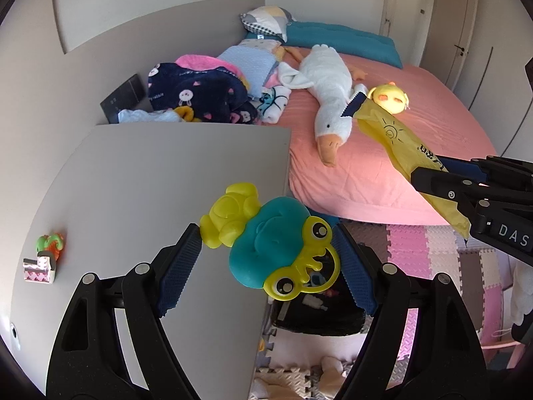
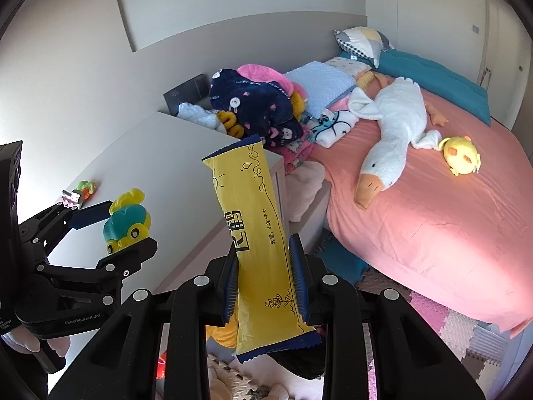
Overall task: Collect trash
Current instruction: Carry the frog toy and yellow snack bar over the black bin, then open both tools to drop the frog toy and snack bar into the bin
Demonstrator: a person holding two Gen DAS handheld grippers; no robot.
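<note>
**Count of the things in the room**

There are two hand-held grippers: the left hand-held gripper (image 1: pixel 266 260) and the right hand-held gripper (image 2: pixel 265 276). There is one yellow wrapper (image 2: pixel 256 233) and one frog toy (image 1: pixel 273 243). On the bed (image 2: pixel 433 233) I count two plush toys: one white goose (image 2: pixel 393 133) and one yellow chick (image 2: pixel 461 156). There is one patterned pillow (image 2: pixel 363 43) and one teal blanket (image 2: pixel 433 76). On the worktop (image 1: pixel 133 183) two small toys (image 1: pixel 48 253) stand at the far edge. One pile of folded clothes (image 2: pixel 260 106) lies beside the bed.

White goose plush (image 1: pixel 328 96) (beak down) on pink bed (image 1: pixel 416 133).
</note>
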